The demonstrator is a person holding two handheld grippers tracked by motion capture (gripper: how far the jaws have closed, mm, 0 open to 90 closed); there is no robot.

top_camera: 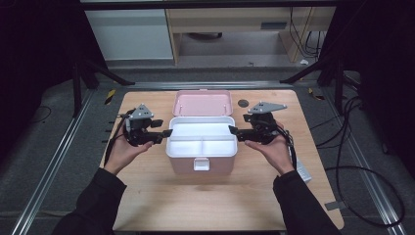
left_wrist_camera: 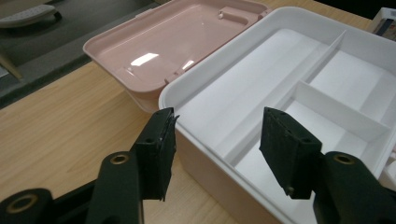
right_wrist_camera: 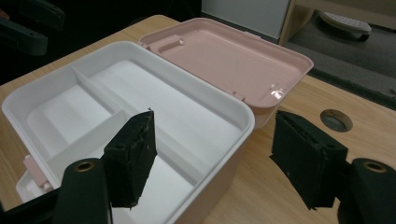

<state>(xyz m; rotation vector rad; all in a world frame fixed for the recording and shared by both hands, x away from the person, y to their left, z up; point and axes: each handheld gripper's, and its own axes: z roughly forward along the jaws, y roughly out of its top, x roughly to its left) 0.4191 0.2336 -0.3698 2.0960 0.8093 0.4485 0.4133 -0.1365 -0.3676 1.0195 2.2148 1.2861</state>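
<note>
A pink box stands mid-table with its lid laid open behind it. A white tray with dividers sits in its top, and nothing lies in the compartments. My left gripper is at the box's left side and my right gripper at its right side, each held in a hand. In the left gripper view the open gripper straddles the tray's rim, one jaw outside and one over a compartment. In the right gripper view the open gripper straddles the rim near the lid.
The wooden table has bare room in front of the box. A round cable hole lies right of the lid. A white latch hangs on the box front. A small white item rests at the table's right edge.
</note>
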